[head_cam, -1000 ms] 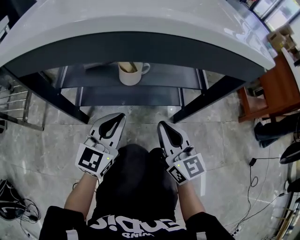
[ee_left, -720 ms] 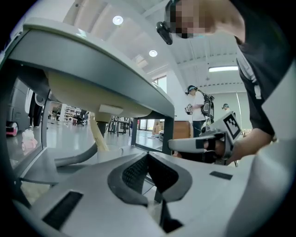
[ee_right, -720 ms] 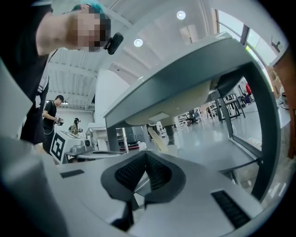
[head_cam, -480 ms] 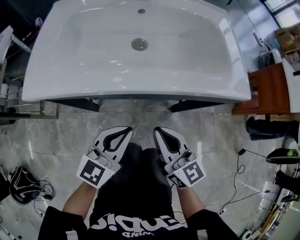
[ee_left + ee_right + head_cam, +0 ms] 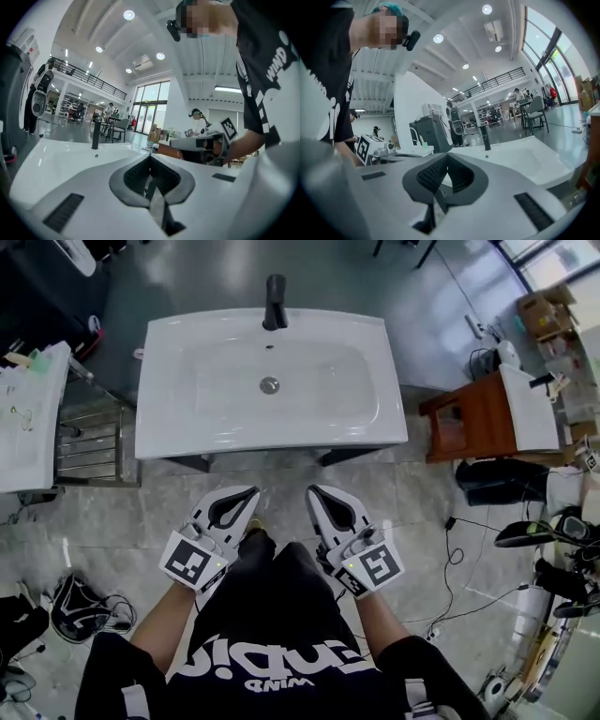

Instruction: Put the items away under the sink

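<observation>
The white sink (image 5: pixel 272 439) with its black faucet (image 5: pixel 275 289) stands ahead of me, seen from above; the space beneath it is hidden. My left gripper (image 5: pixel 251 491) and right gripper (image 5: pixel 314 491) are held side by side in front of my body, short of the sink's front edge. Both are shut with nothing between the jaws. In the left gripper view the shut left gripper (image 5: pixel 150 155) points over the sink (image 5: pixel 51 157) and the right gripper (image 5: pixel 199 142) shows beside it. The right gripper view shows its shut jaws, the sink (image 5: pixel 525 154) and faucet (image 5: pixel 486 138).
A wooden cabinet (image 5: pixel 469 423) with a white basin top stands right of the sink. A second white basin (image 5: pixel 28 418) and a metal rack (image 5: pixel 89 442) are at the left. Cables (image 5: pixel 80 607) lie on the marble floor at the left, and dark gear (image 5: pixel 530 532) at the right.
The head view has risen from the shelf under the sink, where a mug stood, to the whole sink from above. Both grippers stayed shut near my body.
</observation>
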